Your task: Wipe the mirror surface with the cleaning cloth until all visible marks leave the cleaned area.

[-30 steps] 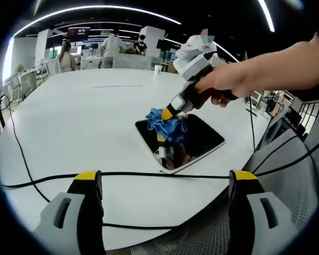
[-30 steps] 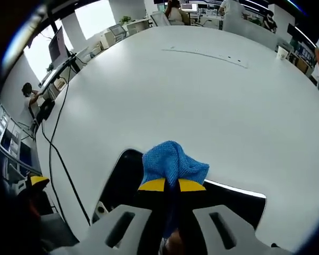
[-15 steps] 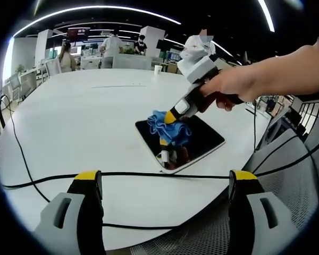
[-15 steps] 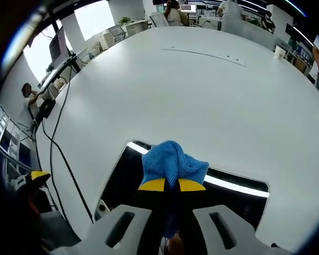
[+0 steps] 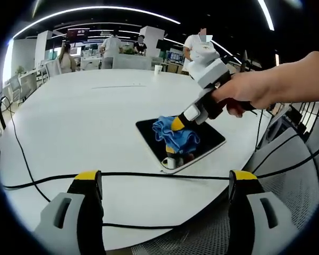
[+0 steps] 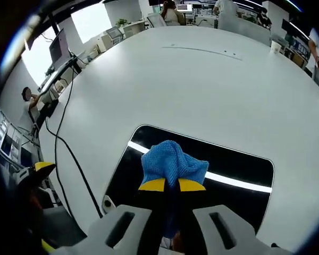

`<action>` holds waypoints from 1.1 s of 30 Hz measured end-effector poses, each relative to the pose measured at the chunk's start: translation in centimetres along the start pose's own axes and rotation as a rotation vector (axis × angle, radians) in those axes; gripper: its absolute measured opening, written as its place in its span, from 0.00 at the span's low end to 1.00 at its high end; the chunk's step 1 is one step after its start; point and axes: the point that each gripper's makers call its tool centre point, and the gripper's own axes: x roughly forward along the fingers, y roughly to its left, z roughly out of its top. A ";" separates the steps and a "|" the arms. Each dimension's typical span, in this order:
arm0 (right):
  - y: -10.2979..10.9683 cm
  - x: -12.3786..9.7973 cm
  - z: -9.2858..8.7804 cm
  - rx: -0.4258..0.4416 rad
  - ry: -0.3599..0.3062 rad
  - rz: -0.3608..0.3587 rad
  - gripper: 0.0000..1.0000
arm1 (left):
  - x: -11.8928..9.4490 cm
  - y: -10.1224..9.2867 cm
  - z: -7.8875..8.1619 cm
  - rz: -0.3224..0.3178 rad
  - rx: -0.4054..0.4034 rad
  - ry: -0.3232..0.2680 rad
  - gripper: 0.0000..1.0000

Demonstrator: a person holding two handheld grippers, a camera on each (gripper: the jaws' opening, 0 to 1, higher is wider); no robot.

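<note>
Left gripper [image 5: 162, 186] idles at 6 o'clock, jaws spread and empty, clear of the work, while right gripper [image 6: 171, 184] clamps the blue cloth [image 6: 171, 163] against the mirror [image 6: 239, 164] centre-table for wiping.

A bunched blue cloth [image 6: 173, 163] sits pinched at the right gripper's [image 6: 171, 184] yellow tips, pressed onto a dark, rounded-corner mirror [image 6: 231, 170] lying flat under it.

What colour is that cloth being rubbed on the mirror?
The cleaning cloth is bright blue with a fine woven texture, clearest in the right gripper view.
</note>
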 end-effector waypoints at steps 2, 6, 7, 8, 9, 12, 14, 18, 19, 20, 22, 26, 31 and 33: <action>0.2 -0.3 -0.5 0.000 0.000 0.001 0.01 | 0.0 0.0 0.0 0.000 -0.001 0.002 0.99; 0.5 -0.6 -1.1 -0.002 -0.002 -0.001 0.01 | 0.0 -0.1 0.1 -0.004 0.000 -0.004 0.99; 0.6 -0.7 -1.3 0.003 -0.002 -0.003 0.01 | 0.0 -0.1 0.0 -0.003 0.000 -0.001 0.99; 0.6 -0.7 -1.4 0.010 -0.001 -0.003 0.01 | 0.0 0.0 0.0 -0.003 -0.001 -0.002 0.99; 0.8 -0.8 -1.5 0.012 -0.002 -0.003 0.01 | 0.0 -0.1 0.1 -0.006 -0.006 -0.006 0.99; 1.0 -0.9 -1.9 0.013 -0.002 -0.003 0.01 | -0.1 0.0 -0.1 -0.001 -0.001 0.003 0.99; 1.1 -1.0 -2.2 0.013 -0.003 -0.003 0.01 | -0.1 0.0 -0.1 0.002 -0.001 0.002 0.99; 1.3 -1.2 -2.6 0.015 -0.005 -0.003 0.01 | -0.2 0.2 -0.1 0.015 -0.001 0.004 0.99; 1.3 -1.3 -2.8 0.014 -0.005 -0.003 0.01 | -0.3 0.3 -0.1 0.019 -0.002 0.005 0.99; 1.4 -1.4 -2.9 0.013 -0.006 -0.002 0.01 | -0.3 0.3 -0.1 0.022 -0.002 0.006 0.99; 1.5 -1.5 -3.2 0.011 -0.006 -0.002 0.01 | -0.3 0.5 -0.1 0.030 -0.001 0.003 0.99; 1.8 -1.8 -3.7 0.013 -0.004 -0.002 0.01 | -0.2 0.7 -0.1 0.036 0.007 -0.003 0.99; 2.3 -2.2 -4.5 0.019 0.001 -0.001 0.01 | -0.1 0.6 -0.3 0.023 0.002 -0.002 0.99; 2.4 -2.3 -4.6 0.016 0.002 0.001 0.01 | -0.1 0.3 -0.3 0.013 -0.002 0.000 0.99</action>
